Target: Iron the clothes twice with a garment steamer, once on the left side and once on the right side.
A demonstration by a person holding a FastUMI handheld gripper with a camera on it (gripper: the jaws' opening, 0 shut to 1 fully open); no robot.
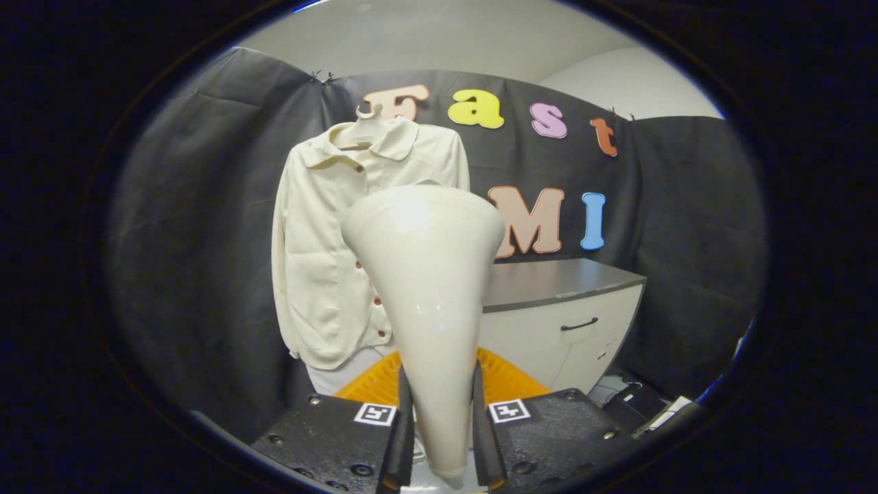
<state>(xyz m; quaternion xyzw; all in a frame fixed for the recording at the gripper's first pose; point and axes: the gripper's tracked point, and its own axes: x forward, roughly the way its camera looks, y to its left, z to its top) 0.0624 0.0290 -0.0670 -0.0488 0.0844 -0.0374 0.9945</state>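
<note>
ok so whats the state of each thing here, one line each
claw: shut on the garment steamer, both fingers pressing its lower stem
garment steamer: held upright between the fingers, wide head up, no steam visible
shirt: hanging on a hanger against the booth wall, buttoned, beyond the steamer
cabinet: drawer closed

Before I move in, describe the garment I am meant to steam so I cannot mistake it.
Start at the black cloth wall. Beside the grey-topped cabinet a cream shirt hangs on a hanger, beyond the steamer head that the gripper is shut on. It is the sole garment there: collared, long-sleeved, with a row of small reddish-brown buttons down the front.
</note>
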